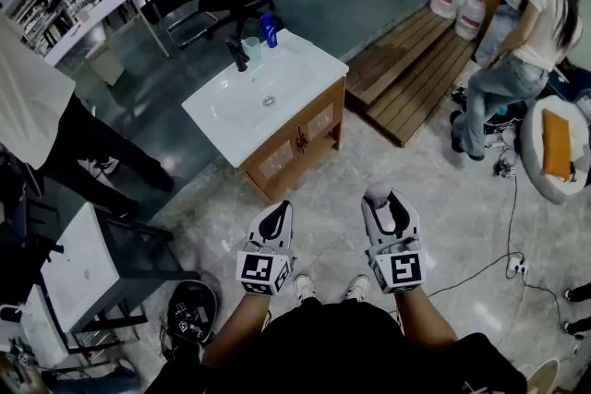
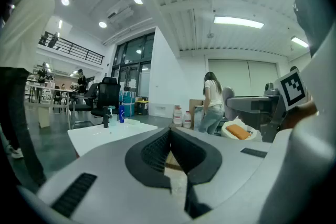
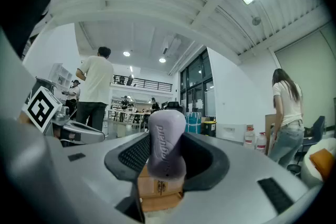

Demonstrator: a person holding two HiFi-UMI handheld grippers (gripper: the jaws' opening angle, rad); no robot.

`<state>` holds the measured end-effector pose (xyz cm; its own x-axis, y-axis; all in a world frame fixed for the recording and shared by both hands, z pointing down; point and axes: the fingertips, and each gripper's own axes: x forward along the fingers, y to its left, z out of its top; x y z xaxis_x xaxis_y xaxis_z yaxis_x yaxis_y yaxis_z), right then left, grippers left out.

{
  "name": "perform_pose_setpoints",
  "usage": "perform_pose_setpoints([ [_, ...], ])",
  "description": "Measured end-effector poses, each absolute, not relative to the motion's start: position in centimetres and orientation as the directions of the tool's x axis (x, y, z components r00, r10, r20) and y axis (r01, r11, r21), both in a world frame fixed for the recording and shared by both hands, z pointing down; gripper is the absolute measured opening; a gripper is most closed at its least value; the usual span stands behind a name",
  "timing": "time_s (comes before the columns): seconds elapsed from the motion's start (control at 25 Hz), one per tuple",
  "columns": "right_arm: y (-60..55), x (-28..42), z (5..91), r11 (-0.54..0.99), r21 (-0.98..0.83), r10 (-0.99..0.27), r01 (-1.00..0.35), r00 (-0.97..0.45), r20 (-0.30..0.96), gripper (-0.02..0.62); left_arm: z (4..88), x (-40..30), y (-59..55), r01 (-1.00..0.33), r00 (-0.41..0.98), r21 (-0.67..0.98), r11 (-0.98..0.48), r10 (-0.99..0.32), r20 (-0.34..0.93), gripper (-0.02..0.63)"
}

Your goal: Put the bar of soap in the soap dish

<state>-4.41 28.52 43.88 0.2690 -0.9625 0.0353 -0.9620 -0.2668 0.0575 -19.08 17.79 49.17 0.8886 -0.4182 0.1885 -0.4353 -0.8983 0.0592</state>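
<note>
A wide hall with a pale stone-patterned floor near at hand and grey floor farther off; in the middle stands a white sink top on a wooden cabinet. A black tap and a blue bottle stand at its far edge, close to the far corner. Beyond it lies a wooden pallet, where a person in a white top bends over. The right gripper is held level, well short of the sink, its fingers clamped on the lilac bar of soap, which stands on end past the tips. The left gripper beside it has its fingers pressed together, nothing between them
</note>
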Motion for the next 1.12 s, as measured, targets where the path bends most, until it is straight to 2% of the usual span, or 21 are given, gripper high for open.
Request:
perform_pose_setpoints([
  [0.68,24.0,-7.9,44.0,-0.289,0.081,-0.957,-0.954,0.29,0.004,0.196,49.6,-22.2,13.6,-0.39,0.911,0.061,-0.919,-0.376,0.173,0.018],
  [0.88,21.7,-6.4,43.9,-0.283,0.091,-0.959,-0.955,0.284,0.0,0.196,50.0,-20.2,12.2,-0.364,0.921,0.072,-0.928,-0.348,0.174,0.018],
  [1.12,18.4,-2.1,43.9,-0.255,0.091,-0.967,-0.963,0.256,-0.002,0.196,49.9,-16.2,8.7,-0.4,0.906,0.067,-0.914,-0.383,0.181,0.018],
])
